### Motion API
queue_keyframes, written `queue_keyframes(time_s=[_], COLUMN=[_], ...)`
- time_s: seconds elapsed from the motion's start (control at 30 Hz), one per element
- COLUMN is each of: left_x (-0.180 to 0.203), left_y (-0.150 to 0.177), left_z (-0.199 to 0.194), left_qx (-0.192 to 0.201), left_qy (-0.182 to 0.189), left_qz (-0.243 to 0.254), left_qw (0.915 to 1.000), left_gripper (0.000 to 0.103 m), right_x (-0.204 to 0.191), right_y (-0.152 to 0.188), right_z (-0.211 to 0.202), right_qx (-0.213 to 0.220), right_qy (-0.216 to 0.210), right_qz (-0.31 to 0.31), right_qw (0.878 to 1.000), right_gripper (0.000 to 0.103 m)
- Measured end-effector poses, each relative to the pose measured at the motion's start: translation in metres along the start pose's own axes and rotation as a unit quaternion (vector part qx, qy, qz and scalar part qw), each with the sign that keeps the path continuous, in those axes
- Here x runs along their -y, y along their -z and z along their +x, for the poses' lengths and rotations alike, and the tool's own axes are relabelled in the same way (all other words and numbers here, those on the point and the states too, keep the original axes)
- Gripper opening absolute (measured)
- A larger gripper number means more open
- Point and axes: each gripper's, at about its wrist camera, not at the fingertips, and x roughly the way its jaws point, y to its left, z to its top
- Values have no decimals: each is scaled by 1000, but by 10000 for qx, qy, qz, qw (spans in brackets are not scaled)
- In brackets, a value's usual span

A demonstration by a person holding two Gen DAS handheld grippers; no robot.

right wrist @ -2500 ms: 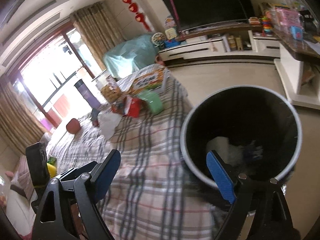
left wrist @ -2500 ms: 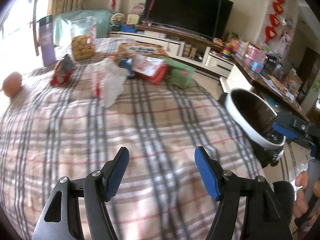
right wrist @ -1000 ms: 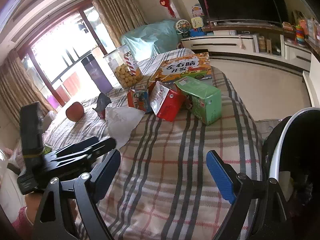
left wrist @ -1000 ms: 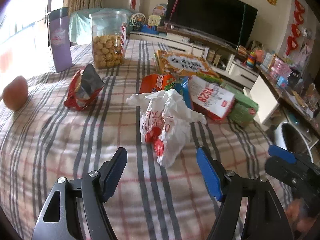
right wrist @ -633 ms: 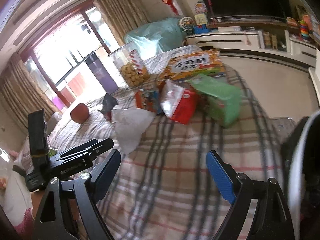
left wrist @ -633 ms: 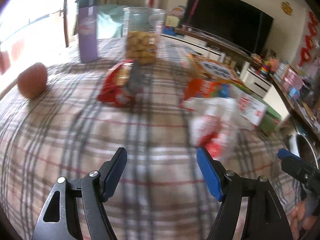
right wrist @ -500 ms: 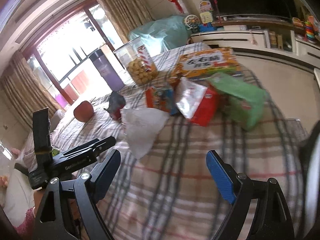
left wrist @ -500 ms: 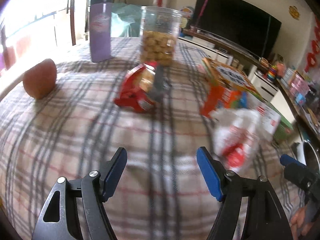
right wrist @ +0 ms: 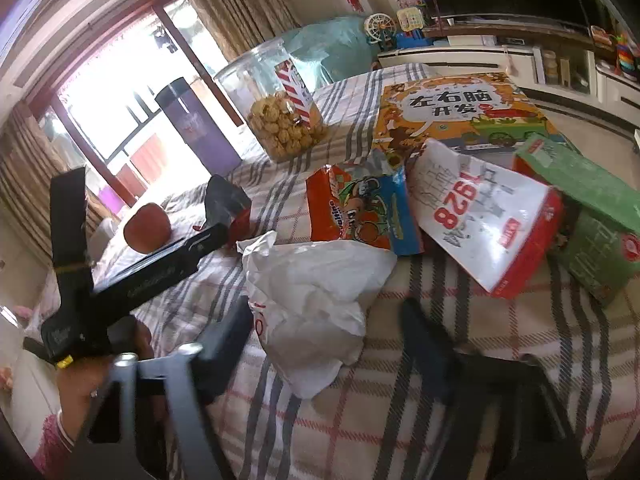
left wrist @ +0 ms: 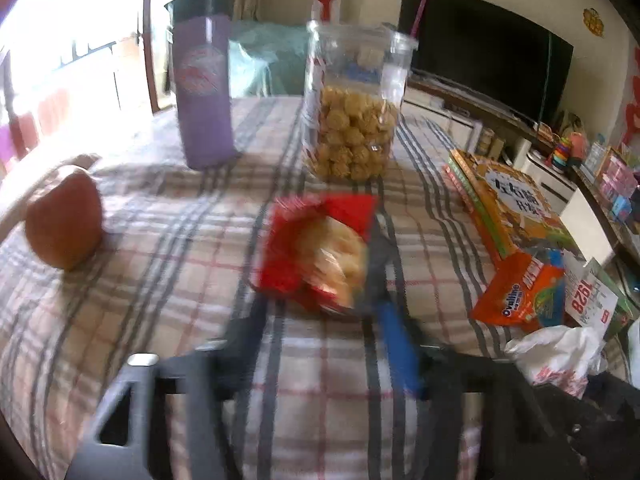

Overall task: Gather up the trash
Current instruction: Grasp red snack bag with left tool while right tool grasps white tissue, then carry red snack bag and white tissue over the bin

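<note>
An open red snack bag point(left wrist: 316, 248) lies on the plaid tablecloth point(left wrist: 160, 272), just ahead of my left gripper point(left wrist: 320, 328), which is open with its blurred fingers on either side of the bag's near end. A crumpled white plastic bag point(right wrist: 316, 304) lies between the open fingers of my right gripper point(right wrist: 332, 344). The white bag also shows at the right edge of the left wrist view point(left wrist: 560, 356). The left gripper's body point(right wrist: 140, 264) appears at the left of the right wrist view.
On the table stand a purple tumbler point(left wrist: 204, 92) and a clear cookie jar point(left wrist: 352, 108); an apple point(left wrist: 64, 220), an orange book point(left wrist: 508, 200), an orange Ovaltine pack point(left wrist: 520, 296), a white-and-red pack point(right wrist: 484, 216) and a green box point(right wrist: 588, 216) lie there. A TV point(left wrist: 480, 48) is behind.
Both grippers moved forward over the table. The red snack bag is now close between my left fingers, and the white plastic bag is now between my right fingers. The bin left view.
</note>
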Motion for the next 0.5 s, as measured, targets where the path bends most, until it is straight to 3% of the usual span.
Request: queue_keyframes(time_s=[0.03,0.07,0.2,0.5], left_x=[-1,-4,-10,-3], left_y=[-1,-2,-1,28], left_z=[5,10,6,-34], left_qx=[-81,-149,-68,-19], left_qy=[53,114,165,359], left_qz=[-33,-90,-127,-9], left_qw=[9999,9998,9998,9994], left_gripper=[13,3,0,0], right_x=[-1,-3,-1,6], right_y=[0,1,7,23], right_z=[0,-1,-13,-54], right_qx=[-7,20,92,259], right_qy=[-64,-51,-132,-330], right_qz=[-16,-42,-6,86], right_qw=[10000,10000,9999,9991], right_gripper=[48,46,41,40])
